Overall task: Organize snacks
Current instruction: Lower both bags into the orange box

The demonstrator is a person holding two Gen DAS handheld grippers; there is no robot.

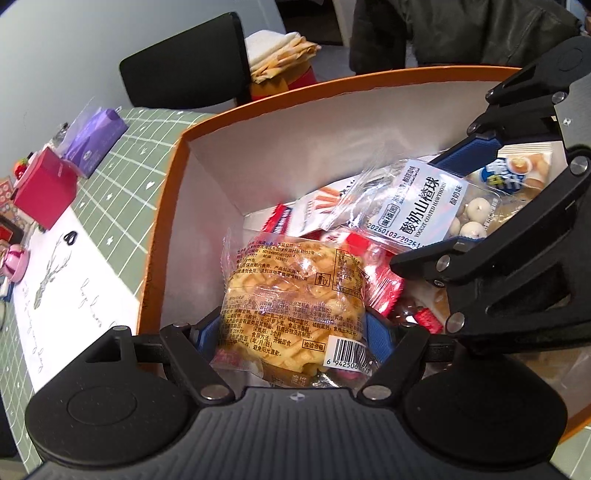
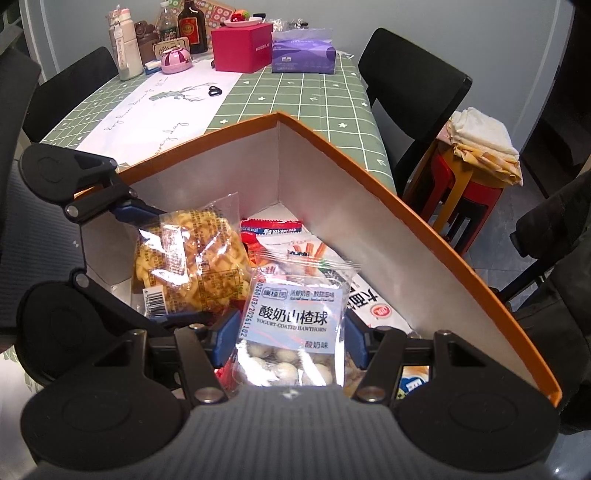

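An orange box [image 1: 173,184] with white inner walls stands on the table and holds several snack packs. My left gripper [image 1: 293,332] is shut on a clear pack of yellow waffle pastry [image 1: 291,291], held over the box's left part. In the right wrist view the same gripper [image 2: 162,266] and waffle pack [image 2: 192,258] show at the left. My right gripper [image 2: 291,341] is shut on a clear pack of yogurt-coated hawthorn balls [image 2: 295,321], beside the waffle pack and over the box [image 2: 369,177]. The left wrist view shows that gripper [image 1: 424,206] and pack [image 1: 421,206] at the right.
Below lie a red pack [image 2: 269,225], a white pack with stick pictures [image 2: 306,247] and red-white wrappers [image 1: 380,284]. On the green checked tablecloth [image 2: 295,96] stand a red box [image 2: 240,46], a purple tissue pack [image 2: 303,51] and bottles [image 2: 192,26]. Black chairs [image 2: 410,85] and a stool with folded cloths [image 2: 480,140] stand around.
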